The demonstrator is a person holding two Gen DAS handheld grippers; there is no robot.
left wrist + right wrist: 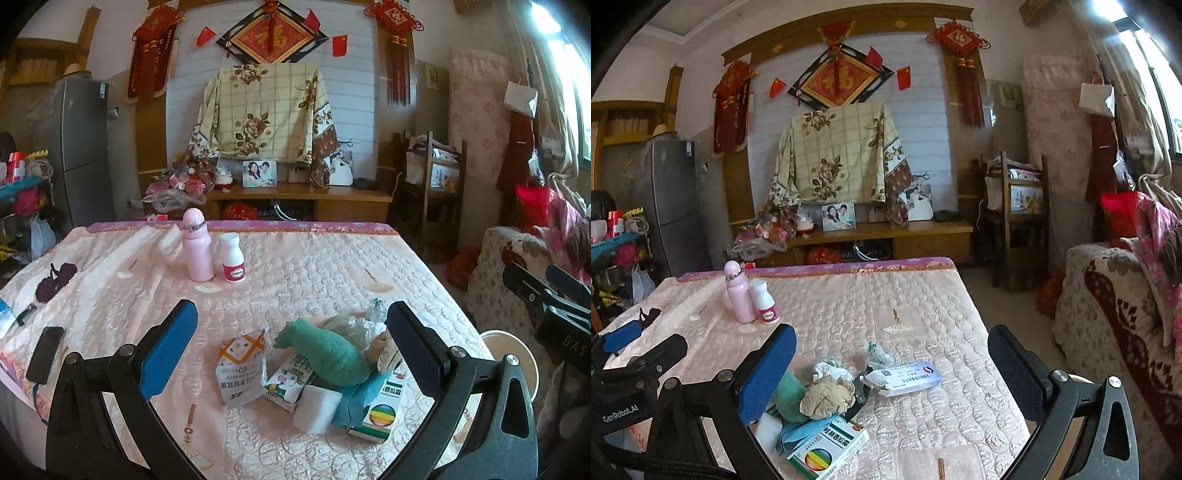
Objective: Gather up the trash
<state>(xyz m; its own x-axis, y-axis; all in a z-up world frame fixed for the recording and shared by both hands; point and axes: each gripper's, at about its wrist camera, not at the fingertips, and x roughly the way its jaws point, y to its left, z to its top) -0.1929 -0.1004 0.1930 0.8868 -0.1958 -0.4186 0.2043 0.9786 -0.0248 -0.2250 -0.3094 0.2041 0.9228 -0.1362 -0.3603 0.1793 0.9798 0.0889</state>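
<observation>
Left gripper (291, 343) wide apart, empty, above a trash heap on the pink bedspread (332, 258): green rag (325, 354), torn packet (242, 365), milk carton (288, 384), white sponge (317, 408), medicine box (384, 406). Right gripper (892, 369) likewise spread, holding nothing, over crumpled tan paper (827, 397) and a white-blue box (905, 376). Farther back, upright and just beside each other: pink bottle (197, 247), white pill bottle (232, 258).

A bed (332, 258) under a pink quilted cover is carrying everything. Standing far left are a pink bottle (198, 245) and, just beside it, a white pill bottle (232, 258). Lying near is a trash heap: green cloth (325, 352), milk carton (288, 384), torn packet (240, 369), medicine box (827, 448), white box (905, 374). A dark phone (46, 352) is lying at the left edge.
</observation>
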